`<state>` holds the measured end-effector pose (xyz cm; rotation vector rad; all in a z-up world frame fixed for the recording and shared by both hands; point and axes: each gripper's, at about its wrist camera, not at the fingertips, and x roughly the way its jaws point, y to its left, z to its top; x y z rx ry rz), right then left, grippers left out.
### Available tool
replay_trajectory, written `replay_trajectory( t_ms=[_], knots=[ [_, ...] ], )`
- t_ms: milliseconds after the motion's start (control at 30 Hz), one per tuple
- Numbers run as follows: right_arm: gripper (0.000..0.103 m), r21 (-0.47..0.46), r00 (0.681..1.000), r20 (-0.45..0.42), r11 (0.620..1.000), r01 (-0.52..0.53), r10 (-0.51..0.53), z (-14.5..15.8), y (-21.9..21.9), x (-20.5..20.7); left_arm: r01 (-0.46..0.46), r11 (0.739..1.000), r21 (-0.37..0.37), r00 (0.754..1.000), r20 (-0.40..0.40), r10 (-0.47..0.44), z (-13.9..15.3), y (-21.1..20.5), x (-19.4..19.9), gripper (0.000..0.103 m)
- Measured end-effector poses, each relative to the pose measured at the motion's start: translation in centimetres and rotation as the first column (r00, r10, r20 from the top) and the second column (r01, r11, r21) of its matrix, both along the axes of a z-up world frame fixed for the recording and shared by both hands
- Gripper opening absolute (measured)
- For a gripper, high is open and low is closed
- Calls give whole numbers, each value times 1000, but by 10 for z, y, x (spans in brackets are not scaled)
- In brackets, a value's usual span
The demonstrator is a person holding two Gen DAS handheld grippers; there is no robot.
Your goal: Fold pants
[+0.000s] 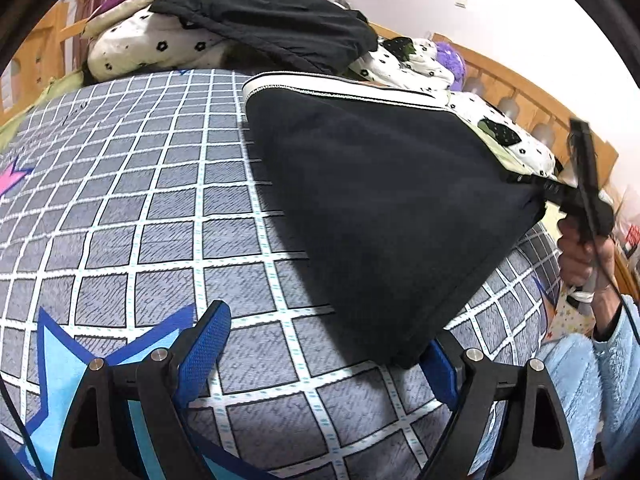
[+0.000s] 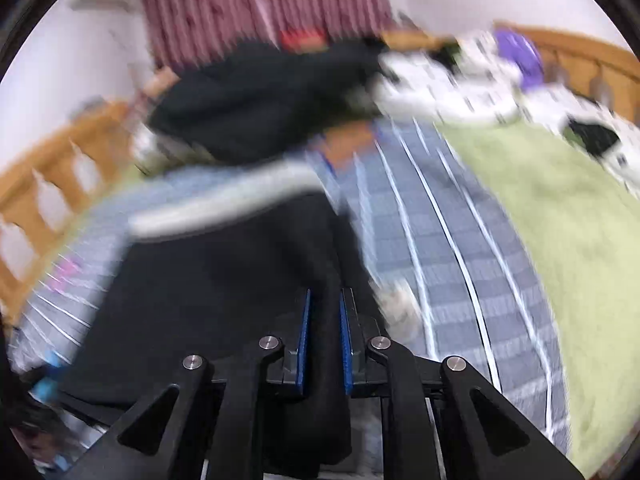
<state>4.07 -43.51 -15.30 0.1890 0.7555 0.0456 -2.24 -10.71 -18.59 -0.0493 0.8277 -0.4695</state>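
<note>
A: Entry, left wrist view. The dark navy fabric pants with a white waistband [image 1: 384, 208] are stretched in the air above the bed with the grey-blue checked sheet [image 1: 132, 216]. One corner reaches the left gripper [image 1: 324, 344]; the far corner is at the right gripper [image 1: 560, 192].

B: State of the left gripper?

A: Its blue textured pads [image 1: 204, 352] stand wide apart. The lower corner of the pants touches the right-hand pad only; nothing lies between the two. It has hold of nothing.

B: And the right one?

A: Right wrist view is motion-blurred, but the right gripper [image 2: 325, 340] is readable: pads brought close together with a fold of the dark cloth [image 2: 224, 280] pinched between them. In the left view the same gripper, held in a hand [image 1: 580, 252] with a pale blue fleecy sleeve [image 1: 588, 364], pulls the corner taut.

B: Position of the waistband?

A: It runs along the top edge of the raised cloth, on the side away from the left gripper.

B: Surroundings?

A: A heap of white bedding with black flower print [image 1: 152, 48] at the far end, a black garment [image 1: 272, 16] draped on it, a wooden bed rail [image 1: 532, 96] and a pink striped curtain [image 2: 260, 8] behind. A light green blanket [image 2: 560, 240] covers the right part of the bed.
</note>
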Motion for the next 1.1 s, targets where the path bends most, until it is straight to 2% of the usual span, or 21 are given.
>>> replay_trajectory(
  t_ms=[33,100,167,233,267,367,467,533,567,633,700,767,800,833,867,900,1000,1067,1100],
  knots=[
    [12,-11,1000,-8,1000,5,-5,-9,-1,-4,4,1000,5,1000,3,-4,1,0,-4,85],
    [14,-39,1000,0,999,0,0,-5,-1,-10,21,1000,-2,1000,16,-21,7,7,-11,85],
    [15,-83,1000,-8,996,17,-18,11,0,-15,36,999,-18,999,25,-35,16,15,-21,84],
    [18,-107,998,53,994,37,-32,36,0,-28,28,999,-18,998,50,-27,26,22,-26,84],
    [22,-106,997,74,994,29,-21,44,1,-31,22,1000,-12,998,66,-21,32,20,-23,84],
    [23,-107,994,99,994,-33,44,58,12,-35,-4,1000,-9,997,82,4,49,9,-1,82],
    [23,-136,993,71,987,-87,98,41,28,-33,-11,999,33,999,39,10,42,-10,25,82],
    [23,-150,996,-25,984,-93,90,12,32,-25,-9,996,92,999,-31,12,16,-22,35,83],
    [23,-157,994,-76,984,-84,73,-8,31,-22,0,997,71,998,-67,5,4,-23,36,83],
    [23,-177,997,-55,982,-66,57,-17,36,-28,-15,1000,13,996,-86,16,-4,-18,32,83],
    [23,-204,994,-87,975,-88,71,-9,39,-30,-1,1000,2,996,-93,1,3,-14,35,81],
    [24,-182,989,-95,975,-127,112,6,36,-28,-5,999,-42,996,-85,2,17,-7,46,79],
    [27,-172,989,-81,976,-135,123,13,35,-27,-26,998,-53,997,-76,22,24,-3,55,79],
    [40,-166,992,-48,979,-122,115,24,30,-23,-46,997,-57,996,-77,42,30,-2,67,77],
    [61,-160,995,-25,982,-104,101,30,27,-20,-61,996,-59,994,-90,56,35,-4,82,77],
    [68,-149,996,-10,985,-88,87,35,23,-12,-77,995,-63,992,-102,70,38,-4,96,77],
    [70,-99,997,-38,993,-71,67,35,11,23,-107,993,-50,987,-124,101,37,-13,134,77],
    [70,-83,990,-120,994,-77,67,19,5,53,-146,989,31,974,-169,149,21,-22,164,74],
    [70,-84,987,-148,993,-83,70,11,4,62,-143,989,28,969,-198,146,12,-25,174,74]
  ],
)
